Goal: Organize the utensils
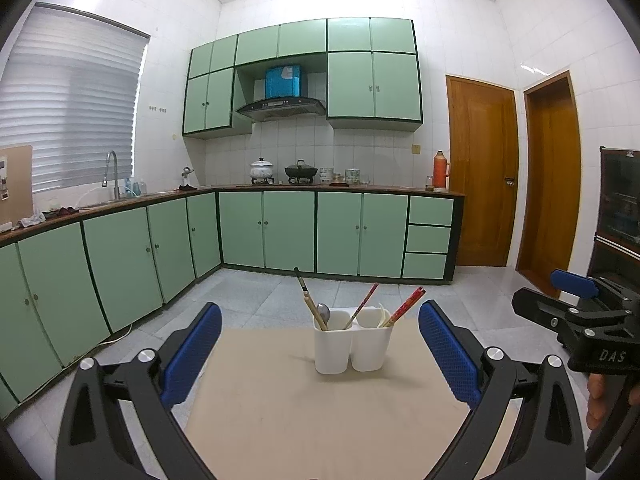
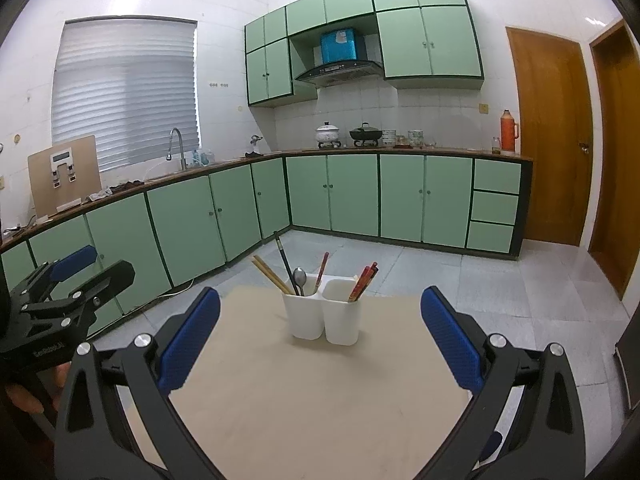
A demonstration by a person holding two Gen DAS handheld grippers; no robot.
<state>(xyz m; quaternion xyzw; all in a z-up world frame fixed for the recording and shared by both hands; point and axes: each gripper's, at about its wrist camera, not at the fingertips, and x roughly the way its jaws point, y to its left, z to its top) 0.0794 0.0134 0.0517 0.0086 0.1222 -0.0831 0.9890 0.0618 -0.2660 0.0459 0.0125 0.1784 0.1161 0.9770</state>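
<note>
Looking near done: chopsticks [image 2: 362, 282] + spoon [image 2: 299, 278] already standing in the two white cups [image 2: 323, 318], mid table [image 2: 304, 400]. Nothing loose showing on table. Left gripper [image 1: 320, 354] & right gripper [image 2: 320, 338] both hanging wide, empty, well short of cups.

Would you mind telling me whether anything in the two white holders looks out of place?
One red chopstick stands in the left holder beside the spoon and wooden chopsticks, apart from the red chopsticks grouped in the right holder. Nothing is spilled or tipped.
</note>
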